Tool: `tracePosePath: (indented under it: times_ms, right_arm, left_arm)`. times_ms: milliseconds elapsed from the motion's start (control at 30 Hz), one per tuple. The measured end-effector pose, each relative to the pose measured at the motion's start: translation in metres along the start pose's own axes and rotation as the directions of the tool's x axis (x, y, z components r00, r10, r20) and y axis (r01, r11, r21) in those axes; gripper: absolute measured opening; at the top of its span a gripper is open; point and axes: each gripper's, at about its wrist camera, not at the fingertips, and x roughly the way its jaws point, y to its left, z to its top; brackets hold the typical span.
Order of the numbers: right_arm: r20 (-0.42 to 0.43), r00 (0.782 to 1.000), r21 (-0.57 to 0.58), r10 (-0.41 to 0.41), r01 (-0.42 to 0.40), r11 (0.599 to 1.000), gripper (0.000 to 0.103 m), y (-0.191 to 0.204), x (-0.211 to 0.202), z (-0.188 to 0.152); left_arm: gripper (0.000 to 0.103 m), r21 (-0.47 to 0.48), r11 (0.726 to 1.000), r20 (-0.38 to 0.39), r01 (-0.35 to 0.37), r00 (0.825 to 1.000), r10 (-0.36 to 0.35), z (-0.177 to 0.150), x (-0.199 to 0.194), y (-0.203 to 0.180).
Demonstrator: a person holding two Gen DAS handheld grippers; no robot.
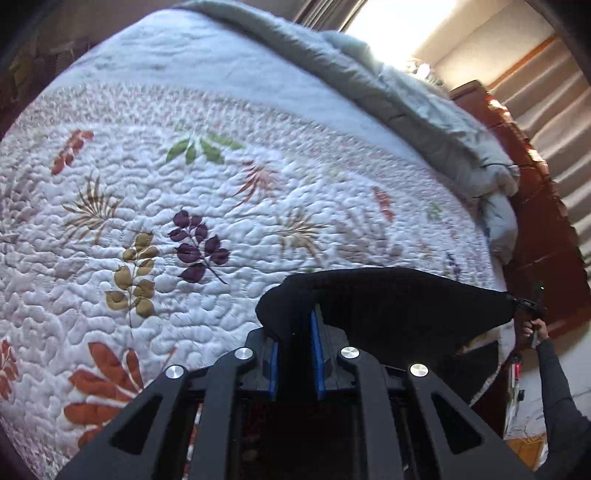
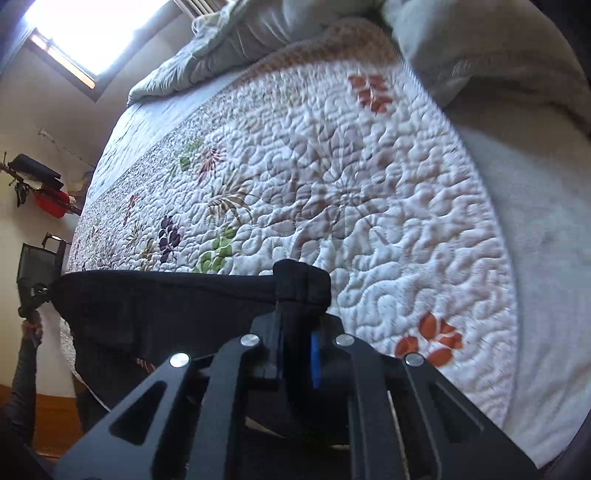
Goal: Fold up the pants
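Left wrist: both grippers, left gripper (image 1: 295,328) and right gripper (image 2: 297,325), clamp the black pants' (image 1: 388,295) edge above the open quilt (image 1: 184,184).

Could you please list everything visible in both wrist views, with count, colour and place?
pants: one, black, stretched taut above the near edge of the bed, one end in each gripper
quilt: one, white with coloured leaf print, covering the bed
blanket: one, grey, bunched along the far side of the bed
curtain: one, beige, on the right in the left wrist view
window: one, bright, at upper left in the right wrist view
left gripper: one, black, blue pads, jaws shut on pants
right gripper: one, black, blue pads, jaws shut on pants
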Motion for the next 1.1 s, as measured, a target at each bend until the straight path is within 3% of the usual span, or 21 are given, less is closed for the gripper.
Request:
tracePosePath:
  times_ms: [200, 300, 367, 433, 600, 733, 767, 800, 833, 967, 1033, 1100]
  right_arm:
    - [0.132, 0.984, -0.079, -0.122, 0.133, 0.988, 0.009, 0.012, -0.044, -0.045]
    - [0.240, 0.943, -0.144, -0.232, 0.271, 0.952, 0.013, 0.023, -0.049, -0.093]
    - [0.296, 0.911, -0.156, -0.288, 0.344, 0.926, 0.015, 0.024, -0.046, -0.128]
    - [0.321, 0.892, -0.152, -0.317, 0.379, 0.913, 0.015, 0.023, -0.039, -0.153]
    - [0.400, 0.821, -0.148, -0.409, 0.498, 0.855, 0.018, 0.034, -0.025, -0.224]
    - [0.404, 0.802, -0.082, -0.440, 0.511, 0.856, 0.036, 0.033, -0.029, -0.260]
    - [0.389, 0.814, -0.057, -0.431, 0.488, 0.871, 0.042, 0.031, -0.030, -0.267]
    - [0.376, 0.824, -0.030, -0.425, 0.469, 0.883, 0.045, 0.029, -0.032, -0.274]
    - [0.368, 0.828, -0.007, -0.423, 0.457, 0.889, 0.053, 0.028, -0.033, -0.279]
    - [0.253, 0.926, 0.162, -0.282, 0.247, 0.956, 0.073, 0.014, -0.035, -0.301]
    - [0.234, 0.957, 0.269, -0.170, 0.105, 0.957, 0.075, 0.005, -0.035, -0.310]
    - [0.242, 0.970, 0.394, -0.022, -0.077, 0.916, 0.075, -0.007, -0.033, -0.322]
  left_arm:
    - [0.014, 0.057, 0.996, 0.102, 0.062, 0.992, -0.068, -0.055, -0.066, -0.032]
    - [0.014, 0.082, 0.996, 0.114, 0.047, 0.992, -0.056, -0.096, -0.083, -0.038]
    - [0.014, 0.094, 0.995, 0.097, 0.026, 0.995, -0.035, -0.125, -0.087, -0.039]
    - [0.015, 0.097, 0.995, 0.060, 0.006, 0.998, -0.012, -0.156, -0.085, -0.035]
    - [0.017, 0.074, 0.997, -0.025, -0.018, 0.999, 0.020, -0.208, -0.072, -0.020]
    - [0.022, 0.061, 0.996, -0.075, -0.061, 0.995, 0.065, -0.238, -0.060, -0.008]
    - [0.024, 0.052, 0.995, -0.095, -0.081, 0.992, 0.086, -0.244, -0.056, -0.004]
    - [0.032, 0.043, 0.994, -0.103, -0.098, 0.989, 0.102, -0.248, -0.054, 0.000]
    - [0.047, 0.023, 0.993, -0.106, -0.115, 0.987, 0.116, -0.254, -0.054, 0.005]
    - [0.060, -0.056, 0.985, -0.113, -0.162, 0.982, 0.155, -0.272, -0.057, 0.025]
    - [0.070, -0.118, 0.979, -0.097, -0.164, 0.983, 0.153, -0.281, -0.062, 0.037]
    - [0.070, -0.178, 0.972, -0.079, -0.156, 0.986, 0.144, -0.288, -0.068, 0.046]
